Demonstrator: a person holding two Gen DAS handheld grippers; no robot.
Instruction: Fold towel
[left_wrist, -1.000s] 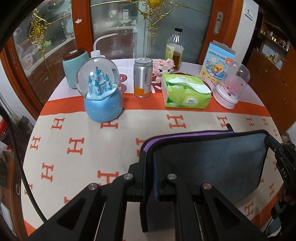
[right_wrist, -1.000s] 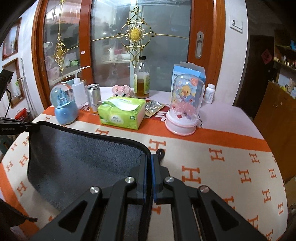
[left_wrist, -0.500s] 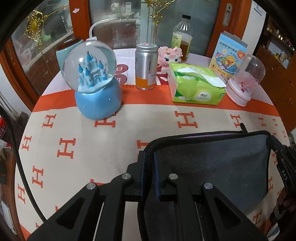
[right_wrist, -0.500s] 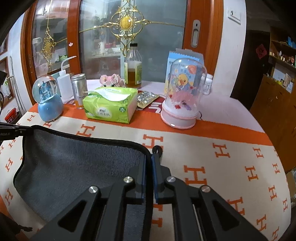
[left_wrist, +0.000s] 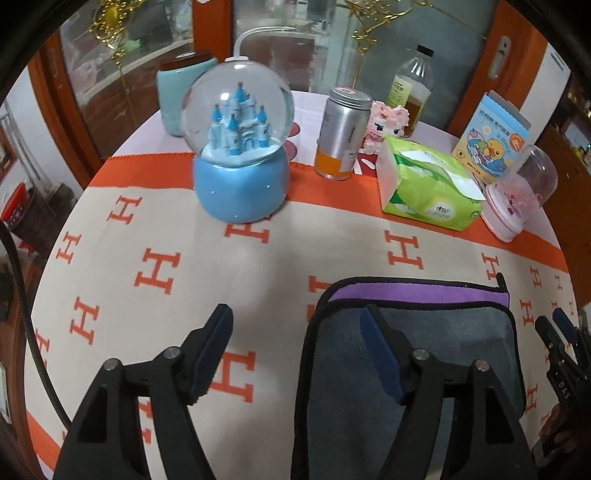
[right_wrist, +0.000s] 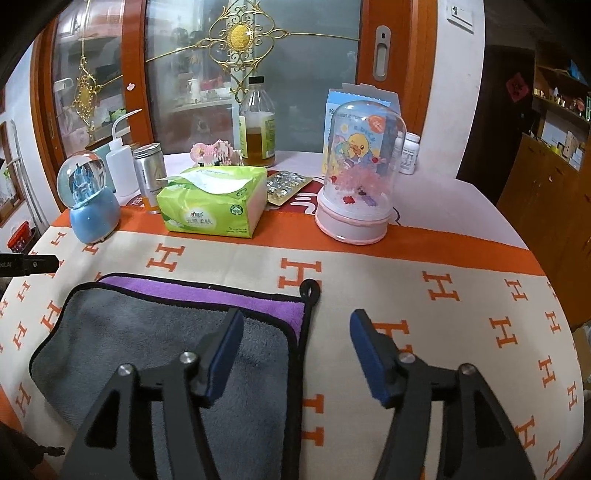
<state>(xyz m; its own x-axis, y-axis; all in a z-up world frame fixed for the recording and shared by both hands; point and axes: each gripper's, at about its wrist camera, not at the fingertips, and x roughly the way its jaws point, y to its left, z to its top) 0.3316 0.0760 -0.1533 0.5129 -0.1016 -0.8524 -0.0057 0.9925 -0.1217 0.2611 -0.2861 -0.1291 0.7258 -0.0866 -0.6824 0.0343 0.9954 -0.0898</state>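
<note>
The towel (left_wrist: 450, 343) lies folded on the table, grey side up, with a purple strip (left_wrist: 413, 293) of the lower layer showing along its far edge. It also shows in the right wrist view (right_wrist: 147, 332). My left gripper (left_wrist: 297, 319) is open and empty, its right finger over the towel's left edge. My right gripper (right_wrist: 295, 325) is open and empty, its left finger over the towel's right edge. The towel's hanging loop (right_wrist: 310, 288) lies at the far right corner.
Across the table's far side stand a blue snow globe (left_wrist: 240, 166), a metal can (left_wrist: 341, 134), a green tissue pack (left_wrist: 428, 188), a pink-based dome (right_wrist: 356, 173), a bottle (right_wrist: 258, 125) and a carton (left_wrist: 493, 138). The orange H-patterned cloth (left_wrist: 258, 266) covers the table.
Both grippers held the towel's corners shut and carried them forward. Now both have opened and let go, and the upper layer lies flat on the lower one.
</note>
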